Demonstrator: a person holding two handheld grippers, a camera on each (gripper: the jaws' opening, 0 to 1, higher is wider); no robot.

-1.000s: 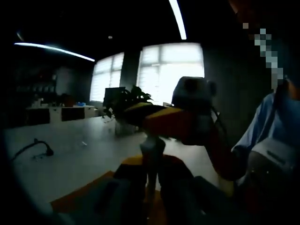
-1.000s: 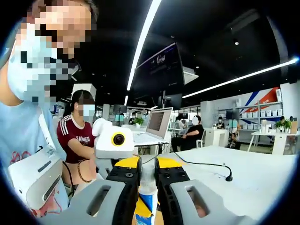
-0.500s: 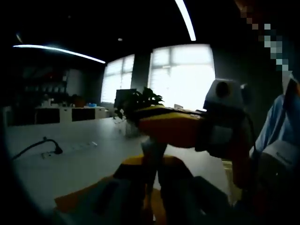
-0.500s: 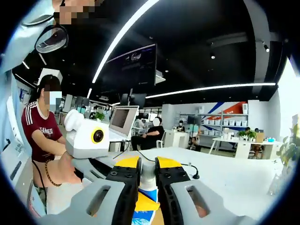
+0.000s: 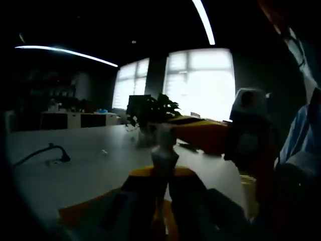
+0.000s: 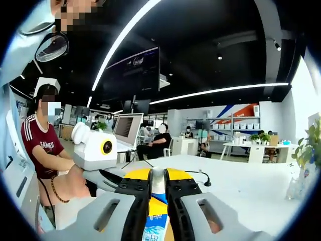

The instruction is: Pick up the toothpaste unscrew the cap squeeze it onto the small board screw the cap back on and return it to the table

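Now step judged: cap turning on toothpaste. Advice: keep tube steady, twist cap square to neck, no squeeze on body.

Left gripper: fingers together on small pale cap-like piece standing up between tips, raised above bench.

Right gripper: fingers clamped on toothpaste, tube between them, pointing toward left gripper just ahead-left.

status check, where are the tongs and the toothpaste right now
Right tongs shut on toothpaste tube, held above the table. Left tongs shut on its neck. Cap state unclear. Nothing in the way.
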